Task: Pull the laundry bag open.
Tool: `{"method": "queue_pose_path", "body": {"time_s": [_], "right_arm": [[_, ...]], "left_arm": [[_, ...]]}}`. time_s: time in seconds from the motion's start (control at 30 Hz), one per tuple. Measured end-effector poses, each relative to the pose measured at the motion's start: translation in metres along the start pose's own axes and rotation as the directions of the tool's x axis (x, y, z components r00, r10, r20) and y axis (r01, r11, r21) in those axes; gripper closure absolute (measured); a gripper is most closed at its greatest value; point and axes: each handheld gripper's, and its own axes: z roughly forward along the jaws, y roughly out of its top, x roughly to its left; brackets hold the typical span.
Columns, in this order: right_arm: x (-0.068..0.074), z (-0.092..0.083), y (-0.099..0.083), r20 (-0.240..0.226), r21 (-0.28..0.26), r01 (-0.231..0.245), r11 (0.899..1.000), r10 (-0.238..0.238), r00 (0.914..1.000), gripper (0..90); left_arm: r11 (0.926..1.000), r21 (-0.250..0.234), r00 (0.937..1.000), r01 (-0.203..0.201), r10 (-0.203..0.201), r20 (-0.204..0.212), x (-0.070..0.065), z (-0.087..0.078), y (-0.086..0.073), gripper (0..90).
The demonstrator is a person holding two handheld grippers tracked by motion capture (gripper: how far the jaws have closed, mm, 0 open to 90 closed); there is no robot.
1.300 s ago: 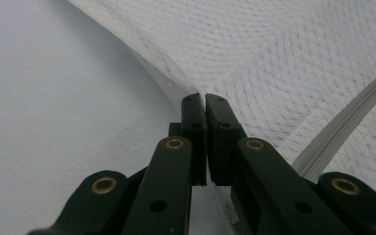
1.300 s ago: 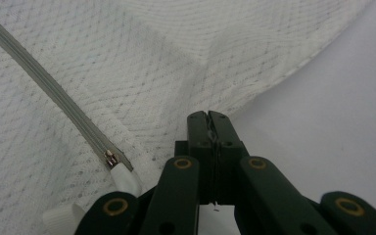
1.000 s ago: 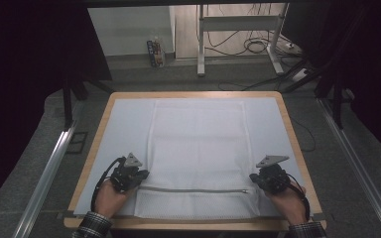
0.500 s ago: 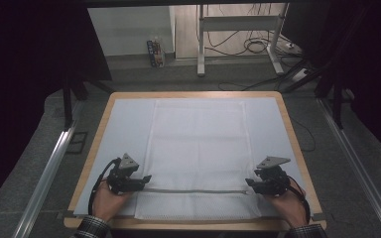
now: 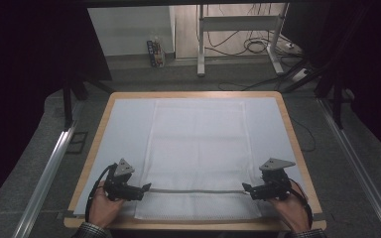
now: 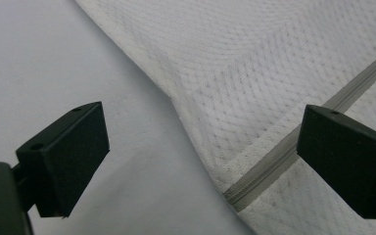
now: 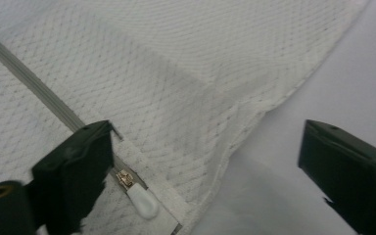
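A white mesh bag (image 5: 198,144) lies flat on the white mat, with a grey zipper (image 5: 198,191) running across its near end. My left gripper (image 5: 147,188) sits at the zipper's left end. Its jaws have just been opening and stand wide apart over the bag's corner (image 6: 254,161), touching nothing. My right gripper (image 5: 245,189) is at the zipper's right end. Its jaws have just been opening too, and the white zipper pull (image 7: 141,201) lies loose beside one jaw. In each gripper view, the left gripper (image 6: 205,156) and right gripper (image 7: 205,166) hold nothing.
The mat covers a wooden-edged table (image 5: 291,129). Metal rails (image 5: 49,173) run along the floor on both sides. Behind the table stand a metal frame's legs (image 5: 201,44) with loose cables (image 5: 250,47).
Both grippers were shut on the zipper's ends and have opened, letting the bag go. The hands have hardly shifted.
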Motion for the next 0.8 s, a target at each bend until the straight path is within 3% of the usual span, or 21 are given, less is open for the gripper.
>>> {"method": "queue_pose_path", "body": {"time_s": [0.13,0.37,0.63,0.7,0.8], "right_arm": [[0.001,0.002,-0.001,0.024,0.017,0.02,1.0,-0.02,0.9995,0.0],[0.003,-0.004,-0.006,-0.011,0.03,0.009,1.0,-0.009,0.9999,0.0],[0.007,-0.011,-0.016,0.016,0.064,0.01,0.998,-0.011,0.9998,0.0],[0.009,-0.012,-0.019,0.007,0.088,0.022,0.996,-0.023,0.9997,0.0],[0.014,-0.011,-0.021,-0.02,0.136,0.004,0.991,-0.001,0.9998,1.6]], "left_arm": [[1.0,-0.001,0.9999,-0.009,0.009,-0.013,0.001,0.001,-0.001,4.7],[0.9999,-0.009,0.9995,-0.01,0.01,-0.029,0.002,0.0,-0.001,4.5],[0.9998,0.0,0.9993,-0.02,0.02,-0.031,0.001,0.002,-0.001,4.6],[0.9997,0.003,0.9992,-0.024,0.024,-0.031,0.001,0.002,-0.001,4.6],[0.9992,0.015,0.9987,-0.038,0.038,-0.033,0.0,0.003,-0.001,4.7]]}}
